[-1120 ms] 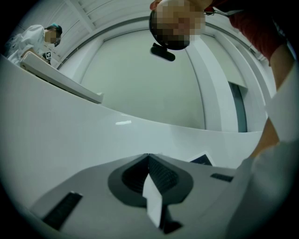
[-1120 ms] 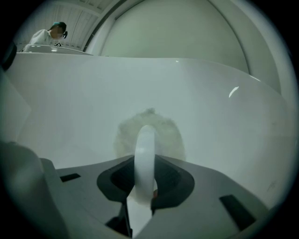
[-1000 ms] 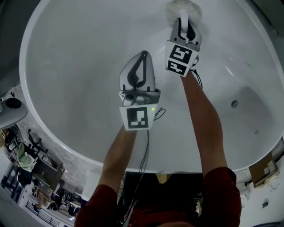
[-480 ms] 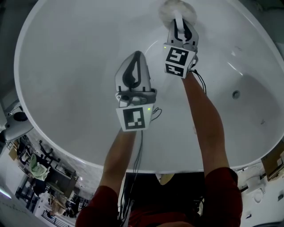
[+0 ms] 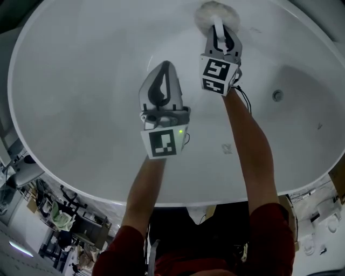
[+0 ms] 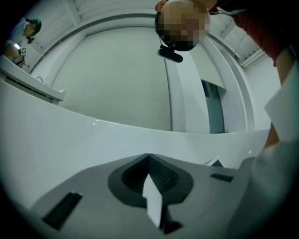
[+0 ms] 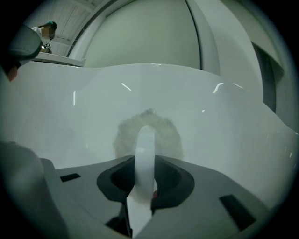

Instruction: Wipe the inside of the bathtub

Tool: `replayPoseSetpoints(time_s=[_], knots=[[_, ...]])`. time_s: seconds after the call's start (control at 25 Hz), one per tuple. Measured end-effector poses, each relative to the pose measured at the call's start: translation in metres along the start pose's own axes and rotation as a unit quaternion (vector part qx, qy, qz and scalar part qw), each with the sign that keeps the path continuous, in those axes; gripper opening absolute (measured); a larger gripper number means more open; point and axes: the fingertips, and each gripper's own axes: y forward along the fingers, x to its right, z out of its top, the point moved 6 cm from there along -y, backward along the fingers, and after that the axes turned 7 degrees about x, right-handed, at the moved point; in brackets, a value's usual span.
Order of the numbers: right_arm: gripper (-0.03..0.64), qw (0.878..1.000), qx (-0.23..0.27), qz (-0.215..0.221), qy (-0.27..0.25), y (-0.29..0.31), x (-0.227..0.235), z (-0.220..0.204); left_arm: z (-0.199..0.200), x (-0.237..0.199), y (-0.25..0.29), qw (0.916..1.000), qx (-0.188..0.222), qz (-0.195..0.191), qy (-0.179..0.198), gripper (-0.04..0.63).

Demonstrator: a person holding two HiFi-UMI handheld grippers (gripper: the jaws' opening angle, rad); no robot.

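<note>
**Wipe under way on the tub's far wall, most of the basin left to cover**

The white, glossy, oval bathtub (image 5: 70, 97) fills the head view. As a container it holds nothing loose. No water, foam or stray item shows on its floor or walls, and only the two tools reach into it. The surface looks evenly pale and dry all over, so a wiped patch cannot be told from an unwiped one. Going by where the tool sits, I judge the job to be partway at best. The contact is on the far wall, and the broad floor, the near wall and both ends would remain to be gone over.

The grey left gripper (image 5: 168, 67) hangs over the middle of the basin. Its jaws are clenched tip to tip with nothing between them, and it takes no part in the wiping.

The grey right gripper (image 5: 220, 29) reaches further out, toward the far wall. It is clamped on the white, arched plastic handle (image 7: 145, 149) of the cleaning tool.

That handle carries a round, fluffy, off-white pad (image 5: 216, 12), which lies flat against the tub's far wall, close below the rim.

A small, round, dark drain hole (image 5: 277, 95) sits towards the right end, well apart from the pad. Whether it is plugged cannot be made out.
</note>
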Motion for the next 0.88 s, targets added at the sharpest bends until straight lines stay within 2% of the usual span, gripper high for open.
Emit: replayPoseSetpoints(time_s=[0.52, 0.88], knots=[[0.092, 0.999, -0.008, -0.043, 0.004, -0.045, 0.131, -0.048, -0.008, 0.137, 0.019, 0.9972, -0.013, -0.073, 0.005, 0.015], [0.092, 0.997, -0.016, -0.074, -0.006, -0.078, 0.232, -0.098, -0.025, 0.236, 0.044, 0.9924, -0.018, -0.122, 0.009, 0.015]])
